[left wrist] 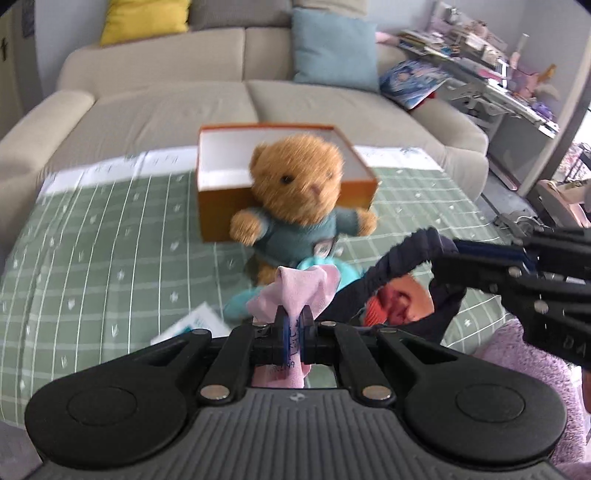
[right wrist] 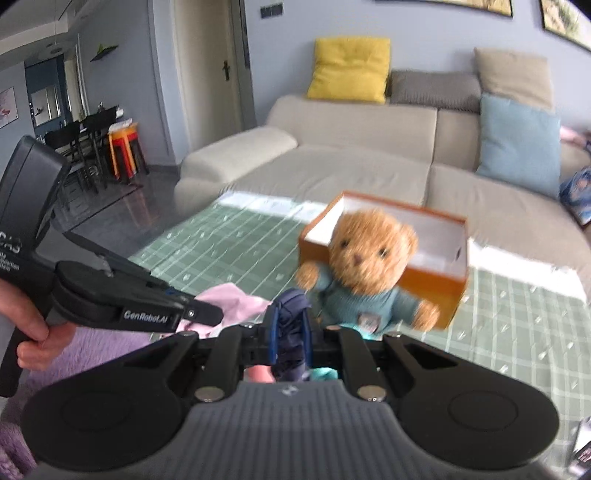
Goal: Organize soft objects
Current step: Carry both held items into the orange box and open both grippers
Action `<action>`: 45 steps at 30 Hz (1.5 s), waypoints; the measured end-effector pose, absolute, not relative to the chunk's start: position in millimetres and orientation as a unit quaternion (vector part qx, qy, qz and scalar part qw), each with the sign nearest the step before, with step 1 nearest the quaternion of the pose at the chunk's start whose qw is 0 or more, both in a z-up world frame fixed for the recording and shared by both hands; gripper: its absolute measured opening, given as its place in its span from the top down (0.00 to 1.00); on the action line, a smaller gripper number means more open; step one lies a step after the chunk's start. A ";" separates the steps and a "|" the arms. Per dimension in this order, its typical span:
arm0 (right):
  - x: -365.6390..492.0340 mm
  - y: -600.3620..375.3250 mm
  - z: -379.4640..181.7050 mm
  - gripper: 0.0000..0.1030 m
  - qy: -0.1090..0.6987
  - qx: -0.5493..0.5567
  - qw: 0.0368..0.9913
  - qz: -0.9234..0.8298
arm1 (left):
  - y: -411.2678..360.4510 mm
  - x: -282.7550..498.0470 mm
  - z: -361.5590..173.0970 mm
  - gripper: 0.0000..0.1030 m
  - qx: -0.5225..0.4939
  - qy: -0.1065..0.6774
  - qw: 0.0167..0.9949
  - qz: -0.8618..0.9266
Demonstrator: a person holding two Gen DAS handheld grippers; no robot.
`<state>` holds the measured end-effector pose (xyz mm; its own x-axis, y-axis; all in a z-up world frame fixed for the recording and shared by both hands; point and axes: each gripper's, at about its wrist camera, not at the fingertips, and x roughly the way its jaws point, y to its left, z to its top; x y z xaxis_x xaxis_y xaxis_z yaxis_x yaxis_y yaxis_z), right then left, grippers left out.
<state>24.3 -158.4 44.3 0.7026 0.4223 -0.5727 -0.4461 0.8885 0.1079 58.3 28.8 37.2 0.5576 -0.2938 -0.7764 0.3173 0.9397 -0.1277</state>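
Note:
A brown teddy bear (left wrist: 295,192) in a teal sweater sits on the green checked tablecloth (left wrist: 110,258), in front of an open orange box (left wrist: 221,147) with a white inside. My left gripper (left wrist: 293,325) is shut on a pink cloth (left wrist: 295,291). My right gripper (right wrist: 290,336) is shut on a dark navy garment (right wrist: 291,314); it shows at the right of the left wrist view (left wrist: 406,254). An orange-red cloth (left wrist: 395,295) and a teal cloth (left wrist: 243,302) lie by the bear's feet. The bear (right wrist: 369,266) and box (right wrist: 443,291) also show in the right wrist view.
A beige sofa (left wrist: 166,103) with yellow (left wrist: 144,18) and light blue (left wrist: 332,48) cushions stands behind the table. A fluffy lilac rug or blanket (left wrist: 517,354) lies at the near right. A white paper card (left wrist: 192,325) lies on the cloth. Cluttered shelves (left wrist: 498,66) stand at the right.

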 end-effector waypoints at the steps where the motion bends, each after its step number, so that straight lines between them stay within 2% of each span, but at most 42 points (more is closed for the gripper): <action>1: 25.6 -161.3 49.9 0.89 0.300 -0.020 0.925 0.232 | 25.9 59.2 41.7 0.95 0.017 0.433 0.884 -0.176; 22: 106.1 -185.2 153.0 0.89 0.164 -0.054 0.972 0.160 | -26.3 140.4 136.7 0.95 0.098 0.331 0.914 -0.213; 29: 170.3 -191.9 178.0 0.89 0.160 -0.035 0.975 0.152 | -31.5 188.1 158.1 0.95 0.081 0.315 0.921 -0.215; 36: 242.6 -191.4 163.0 0.89 0.194 -0.027 0.970 0.142 | -37.7 256.7 134.6 0.95 0.070 0.349 0.908 -0.220; 41: 298.4 -190.7 111.3 0.89 0.252 -0.023 0.957 0.141 | -39.3 316.0 82.7 0.95 0.060 0.406 0.885 -0.221; 45: 346.3 -193.8 61.6 0.89 0.332 0.013 0.930 0.157 | -42.7 357.3 32.3 0.95 0.061 0.457 0.859 -0.221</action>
<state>346.3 -193.8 61.6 0.7305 0.3010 -0.6130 -0.2842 0.9502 0.1279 357.3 -42.7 32.3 0.4838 -0.3244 -0.8128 0.4357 0.8948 -0.0978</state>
